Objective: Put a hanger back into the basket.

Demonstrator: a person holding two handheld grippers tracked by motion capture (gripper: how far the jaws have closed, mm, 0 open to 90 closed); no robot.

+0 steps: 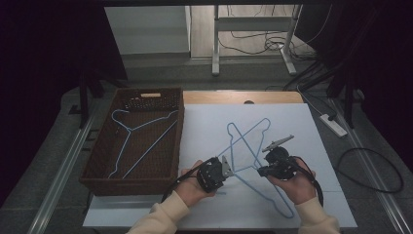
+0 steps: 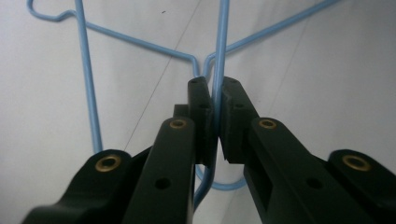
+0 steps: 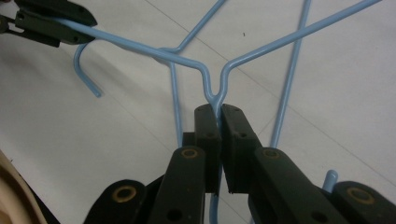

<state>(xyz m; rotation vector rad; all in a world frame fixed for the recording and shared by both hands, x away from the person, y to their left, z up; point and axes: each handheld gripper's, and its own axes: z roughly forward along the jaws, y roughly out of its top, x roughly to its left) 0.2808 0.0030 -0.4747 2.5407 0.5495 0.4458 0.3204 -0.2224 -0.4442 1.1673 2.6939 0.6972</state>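
Two blue wire hangers [image 1: 253,146] lie crossed on the white desk [image 1: 311,136] while one already rests in the wicker basket [image 1: 97,168], and the left gripper [image 1: 225,168] and right gripper [image 1: 260,170], held low and facing inward, each have jaws closed on hanger wire.

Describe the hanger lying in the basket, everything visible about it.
The hanger is thin light-blue wire, bent into a triangle with a small hook at its top left. It lies flat on the floor of the dark woven basket, its long straight bar running diagonally. Neither gripper touches it. It looks intact.
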